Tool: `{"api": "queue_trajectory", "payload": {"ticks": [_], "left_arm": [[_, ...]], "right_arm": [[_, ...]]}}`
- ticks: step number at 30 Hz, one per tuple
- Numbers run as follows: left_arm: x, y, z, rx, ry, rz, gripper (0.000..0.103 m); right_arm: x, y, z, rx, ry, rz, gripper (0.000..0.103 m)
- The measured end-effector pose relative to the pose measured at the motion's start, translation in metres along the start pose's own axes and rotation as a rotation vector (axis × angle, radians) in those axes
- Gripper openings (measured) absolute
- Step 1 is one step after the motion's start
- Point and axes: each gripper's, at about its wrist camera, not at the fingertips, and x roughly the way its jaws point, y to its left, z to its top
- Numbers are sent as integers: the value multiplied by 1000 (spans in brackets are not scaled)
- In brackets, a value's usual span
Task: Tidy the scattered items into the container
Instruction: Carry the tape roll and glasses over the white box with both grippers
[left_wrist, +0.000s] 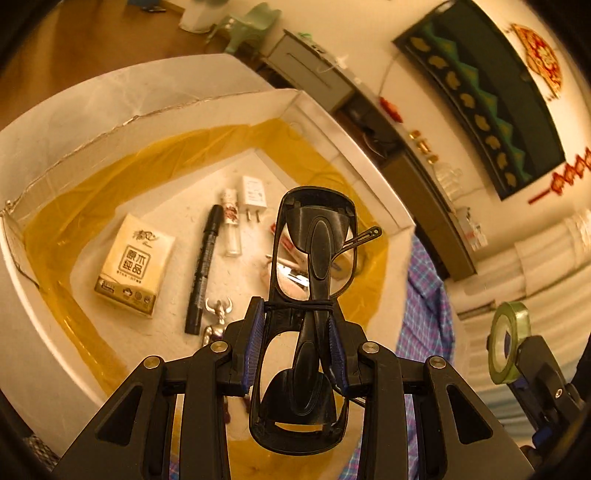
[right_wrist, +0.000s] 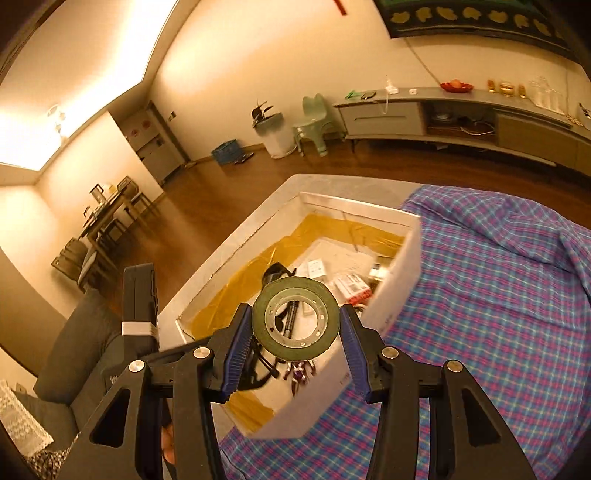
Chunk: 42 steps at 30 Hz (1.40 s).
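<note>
Left wrist view: my left gripper (left_wrist: 295, 332) was clenched on folded black sunglasses (left_wrist: 312, 280), its blue ribbed pads pinching the bridge, and hung over the box (left_wrist: 207, 79).
Sunglasses, handling: light, I judged, and stiff in the frame, but the lenses looked easy to scratch and one thin arm (left_wrist: 364, 237) stuck out loose toward the box's far right corner. The bridge seemed the safest hold; glossy plastic could slip against the pads.
Right wrist view: my right gripper (right_wrist: 295, 332) held a green tape roll (right_wrist: 295, 323) edge-on between its pads, near the box's near right wall.
Tape, handling: light and rigid around its hard core, I judged. Pressing across the rim should hold, though the round edge could roll out of a weak pinch.
Box: white walls, perhaps foam, square-cornered, with shiny amber tape lining the inside faces; it rested on a checked cloth (right_wrist: 498, 295), soft and creased.
Already in the box: a tissue pack (left_wrist: 135, 267), soft and papery, toward the left wall; a matte black marker (left_wrist: 203, 269) beside it; a clear glass vial (left_wrist: 231, 221), surely fragile; a hard white charger (left_wrist: 254, 199) near the far edge; a silvery horned figure (left_wrist: 218, 317) by the near edge.
Task standing: both pieces hung over or beside the box, neither yet set down.
</note>
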Motion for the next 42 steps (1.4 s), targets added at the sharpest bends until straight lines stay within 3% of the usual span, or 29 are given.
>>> {"api": "queue_trajectory", "payload": {"ticks": [7, 22, 42], "left_arm": [[14, 3, 9, -37, 21, 36, 34], [21, -6, 10, 42, 16, 121, 34], [22, -2, 15, 17, 39, 115, 35]], "right_arm": [[39, 3, 18, -1, 61, -10, 49], [104, 3, 50, 3, 163, -64, 49], [159, 17, 81, -62, 243, -160, 49]]}}
